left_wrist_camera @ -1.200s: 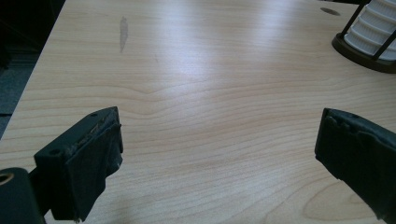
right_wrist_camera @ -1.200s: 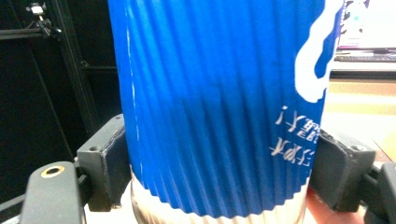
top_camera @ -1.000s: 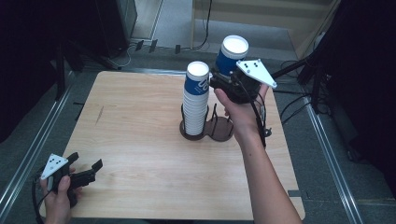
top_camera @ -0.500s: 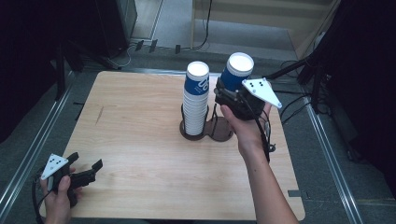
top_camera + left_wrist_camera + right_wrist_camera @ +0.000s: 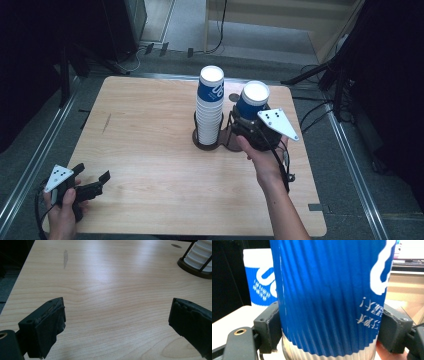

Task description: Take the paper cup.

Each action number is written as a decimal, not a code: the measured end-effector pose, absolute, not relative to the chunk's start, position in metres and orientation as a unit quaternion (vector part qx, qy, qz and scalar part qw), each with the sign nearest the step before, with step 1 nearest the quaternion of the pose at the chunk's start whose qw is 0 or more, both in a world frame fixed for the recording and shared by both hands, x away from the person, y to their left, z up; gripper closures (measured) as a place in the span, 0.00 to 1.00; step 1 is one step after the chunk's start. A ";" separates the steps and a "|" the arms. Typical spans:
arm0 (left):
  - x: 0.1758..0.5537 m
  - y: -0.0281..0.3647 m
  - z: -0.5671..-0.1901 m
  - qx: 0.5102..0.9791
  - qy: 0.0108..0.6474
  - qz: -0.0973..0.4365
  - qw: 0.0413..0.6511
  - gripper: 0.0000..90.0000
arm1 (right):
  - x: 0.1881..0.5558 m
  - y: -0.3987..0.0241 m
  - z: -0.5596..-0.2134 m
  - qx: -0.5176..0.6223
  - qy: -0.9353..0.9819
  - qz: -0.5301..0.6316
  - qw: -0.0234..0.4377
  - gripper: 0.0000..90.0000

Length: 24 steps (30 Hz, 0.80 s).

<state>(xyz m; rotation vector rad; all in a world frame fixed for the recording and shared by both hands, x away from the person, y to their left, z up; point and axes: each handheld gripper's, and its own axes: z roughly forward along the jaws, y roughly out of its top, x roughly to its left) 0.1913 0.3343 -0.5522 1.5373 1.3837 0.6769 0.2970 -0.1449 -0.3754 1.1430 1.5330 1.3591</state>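
above the empty ring of the holder [image 5: 235, 145], just right of the cup stack [image 5: 210, 107], an upside-down blue cup [image 5: 252, 100] is held upright, clamped by the right gripper [image 5: 243, 127]; the left gripper [image 5: 92, 185] is kept well apart, jaws spread.

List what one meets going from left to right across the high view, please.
Left gripper with open fingers → tall stack of blue-and-white paper cups → single upside-down blue paper cup → right gripper's grey three-cornered plate.

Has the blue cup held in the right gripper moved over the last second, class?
Yes. The blue cup in the right gripper has come down beside the cup stack: its rim was above the stack's top, and now sits below it.
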 end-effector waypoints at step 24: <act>0.193 0.333 -0.552 0.623 0.566 0.286 0.458 0.02 | 0.266 -0.150 -0.437 0.457 0.617 0.527 0.365 0.21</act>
